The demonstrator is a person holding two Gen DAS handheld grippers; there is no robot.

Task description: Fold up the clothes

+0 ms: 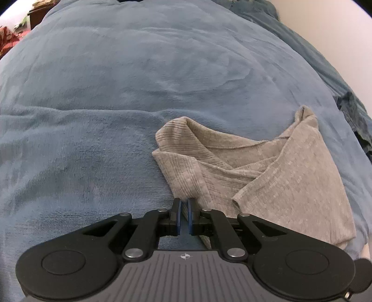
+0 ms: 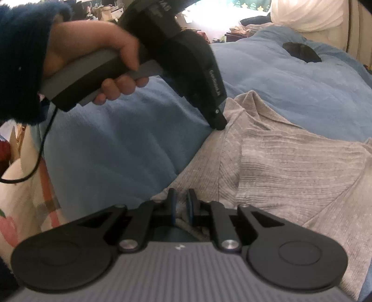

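Note:
A grey ribbed garment (image 1: 255,167) lies partly folded on a blue blanket (image 1: 116,93), with one flap laid over its right side. My left gripper (image 1: 184,201) is shut on the garment's near left edge, and fabric runs down between its blue pads. In the right wrist view a hand (image 2: 93,51) in a dark blue sleeve holds the left gripper (image 2: 219,124), whose tip pinches the garment's (image 2: 290,167) far left edge. My right gripper (image 2: 181,195) is shut on the near edge of the same garment, with grey cloth bunched between its fingers.
A dark teal cloth (image 1: 353,109) lies along the blanket's right side. In the right wrist view a dark item (image 2: 302,52) rests on the blanket (image 2: 116,144) far back, below a white bundle (image 2: 307,14). A patterned sheet (image 2: 23,197) and a black cable (image 2: 41,144) hang at left.

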